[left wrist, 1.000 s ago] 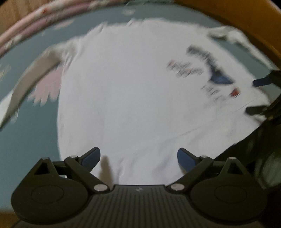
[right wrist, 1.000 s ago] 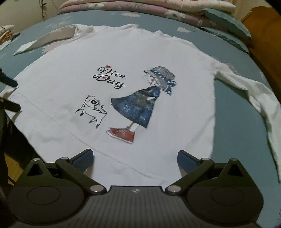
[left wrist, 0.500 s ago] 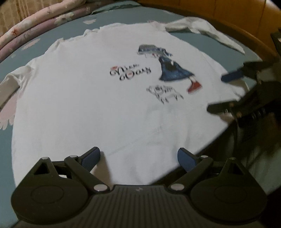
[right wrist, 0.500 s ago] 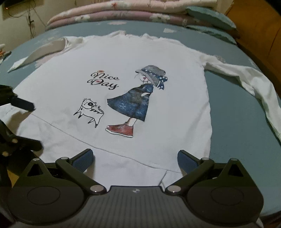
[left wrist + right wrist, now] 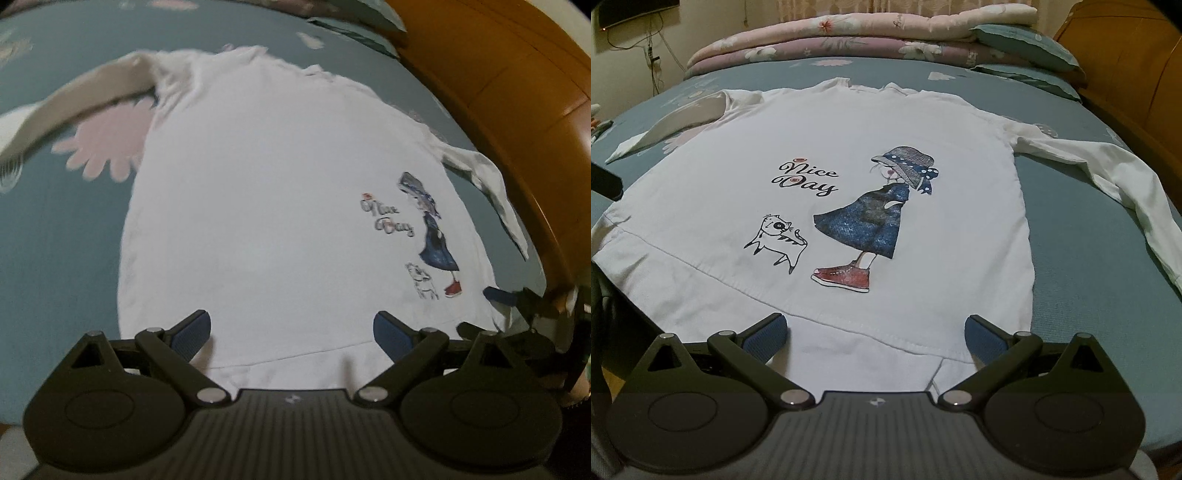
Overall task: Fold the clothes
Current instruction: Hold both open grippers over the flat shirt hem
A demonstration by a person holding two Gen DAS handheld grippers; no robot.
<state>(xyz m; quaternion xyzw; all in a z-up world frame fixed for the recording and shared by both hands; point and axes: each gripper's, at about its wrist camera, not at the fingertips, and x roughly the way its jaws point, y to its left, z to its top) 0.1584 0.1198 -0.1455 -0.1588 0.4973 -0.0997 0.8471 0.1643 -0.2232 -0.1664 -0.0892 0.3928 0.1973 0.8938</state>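
A white long-sleeved shirt [image 5: 849, 147] lies flat and face up on the blue bedsheet [image 5: 1089, 258], printed with "Nice Day", a girl in a blue dress and a cat. Both sleeves are spread out to the sides. My right gripper [image 5: 874, 334] hovers open over the hem near the shirt's right corner, holding nothing. My left gripper [image 5: 291, 332] hovers open over the hem at the plain left part of the shirt [image 5: 277, 203], empty too. The right gripper [image 5: 484, 310] shows at the right edge of the left wrist view, by the hem corner.
Folded floral quilts [image 5: 868, 33] and blue pillows [image 5: 1027, 44] are stacked at the head of the bed. A wooden bed frame [image 5: 517, 92] runs along the right side. Pink flower prints [image 5: 107, 147] mark the bedsheet left of the shirt.
The left gripper has swung left along the hem, so the print now sits far right in its view. The right gripper stays near the hem, slightly nearer the shirt.
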